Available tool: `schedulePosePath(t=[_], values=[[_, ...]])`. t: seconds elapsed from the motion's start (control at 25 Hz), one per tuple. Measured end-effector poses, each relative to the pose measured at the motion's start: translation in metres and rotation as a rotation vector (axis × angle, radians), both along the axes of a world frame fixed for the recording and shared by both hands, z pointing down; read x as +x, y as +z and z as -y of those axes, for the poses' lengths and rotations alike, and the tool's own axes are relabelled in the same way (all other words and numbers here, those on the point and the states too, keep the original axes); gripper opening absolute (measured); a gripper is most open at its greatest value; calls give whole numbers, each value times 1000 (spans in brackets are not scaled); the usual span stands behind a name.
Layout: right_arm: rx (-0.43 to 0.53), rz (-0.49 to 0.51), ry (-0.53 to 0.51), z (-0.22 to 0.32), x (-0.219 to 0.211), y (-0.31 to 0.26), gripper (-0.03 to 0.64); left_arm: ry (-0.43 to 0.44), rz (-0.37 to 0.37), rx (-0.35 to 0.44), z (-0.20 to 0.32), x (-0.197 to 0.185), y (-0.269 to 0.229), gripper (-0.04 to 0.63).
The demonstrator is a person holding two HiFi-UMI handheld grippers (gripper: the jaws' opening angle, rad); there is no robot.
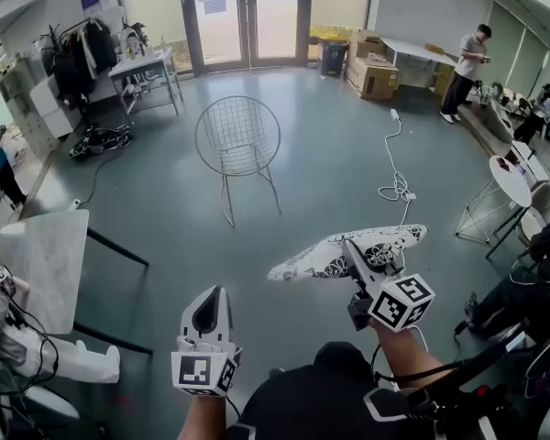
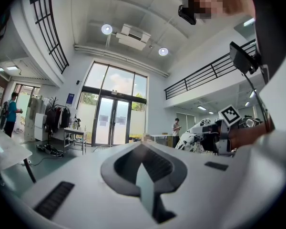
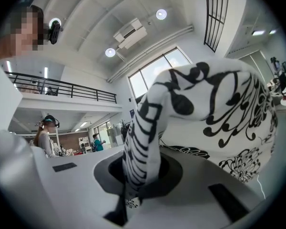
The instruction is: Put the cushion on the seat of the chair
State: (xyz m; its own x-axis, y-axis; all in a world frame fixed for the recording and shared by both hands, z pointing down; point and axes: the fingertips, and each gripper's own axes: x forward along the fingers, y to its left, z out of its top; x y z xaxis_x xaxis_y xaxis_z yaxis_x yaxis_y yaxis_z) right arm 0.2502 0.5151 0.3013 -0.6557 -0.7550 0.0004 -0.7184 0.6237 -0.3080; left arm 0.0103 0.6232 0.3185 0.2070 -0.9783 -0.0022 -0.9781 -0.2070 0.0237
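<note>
The wire chair [image 1: 238, 140] stands upright on the grey floor ahead, its seat bare. The cushion [image 1: 348, 250], white with a black music-note and flower print, hangs level in the air well short of the chair and to its right. My right gripper [image 1: 353, 248] is shut on the cushion's near edge; in the right gripper view the fabric [image 3: 214, 109] rises from between the jaws and fills the right side. My left gripper [image 1: 211, 296] is lower left of the cushion, jaws together and empty, pointing toward the chair. The left gripper view shows the cushion [image 2: 193, 137] at its right.
A marble-topped table [image 1: 46, 264] stands at near left. A white cable [image 1: 396, 177] winds across the floor right of the chair. A round white table [image 1: 513, 181] and seated people are at right. Cardboard boxes [image 1: 374, 76] and a standing person [image 1: 466, 71] are at the back.
</note>
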Motion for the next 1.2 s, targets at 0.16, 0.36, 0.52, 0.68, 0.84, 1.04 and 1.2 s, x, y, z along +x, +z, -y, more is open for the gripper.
schedulePosePath(t=[0.16, 0.36, 0.52, 0.68, 0.84, 1.04, 1.2], values=[[-6, -16, -13, 5, -14, 1, 20, 1, -16, -6, 1, -10, 4, 0], [-5, -8, -35, 30, -27, 3, 20, -8, 4, -12, 24, -16, 5, 0], [-6, 2, -54, 58, -39, 7, 20, -34, 2, -24, 50, -24, 3, 0], [-9, 21, -65, 97, -43, 6, 20, -40, 27, -26, 88, -25, -5, 0], [-16, 30, -71, 137, -44, 9, 20, -59, 36, -26, 129, -25, -8, 0], [-19, 36, -85, 184, -38, 8, 20, -43, 49, -28, 179, -11, -12, 0], [-15, 47, -112, 217, -32, 7, 20, -5, 67, -32, 216, 5, -14, 0]])
